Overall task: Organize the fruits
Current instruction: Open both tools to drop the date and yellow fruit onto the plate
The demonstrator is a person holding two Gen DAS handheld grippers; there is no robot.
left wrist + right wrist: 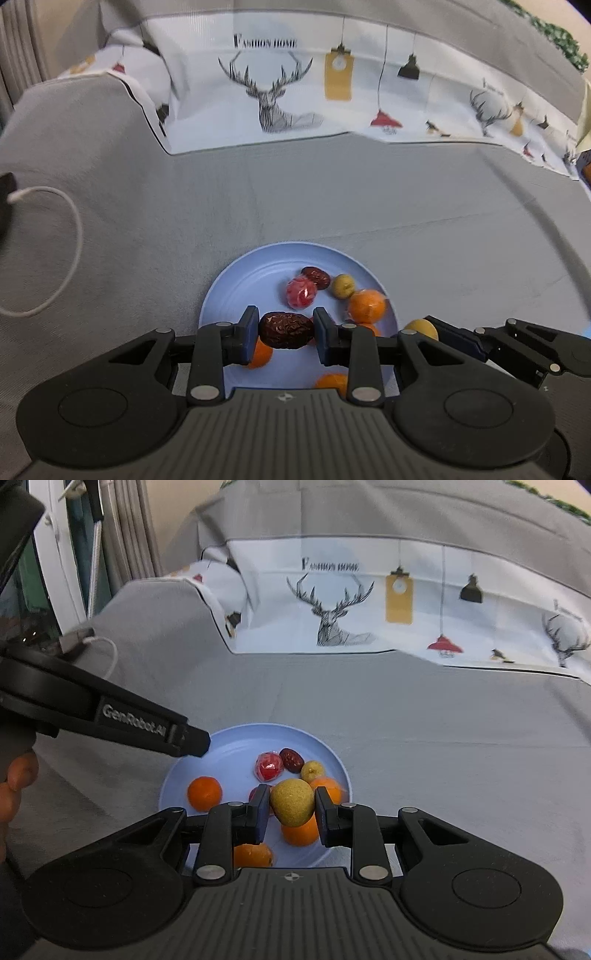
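Both tongs loaded and poised over the blue plate (236, 273), which serves as the collection point.

The plate lies on a grey-covered sofa seat (332, 206), in front of the deer-print cloth (280, 96); it already holds oranges, a wrapped red fruit (301, 293), a dried date and a small yellow-green fruit, so gathering appears well advanced. Left tongs (285, 332) are clamped endwise on a wrinkled red date (286, 329) above the plate's near side. Right tongs (290, 806) are clamped on a yellow-green round fruit (291, 802) above the plate's near right. Judged: each grip is held for release onto the plate.
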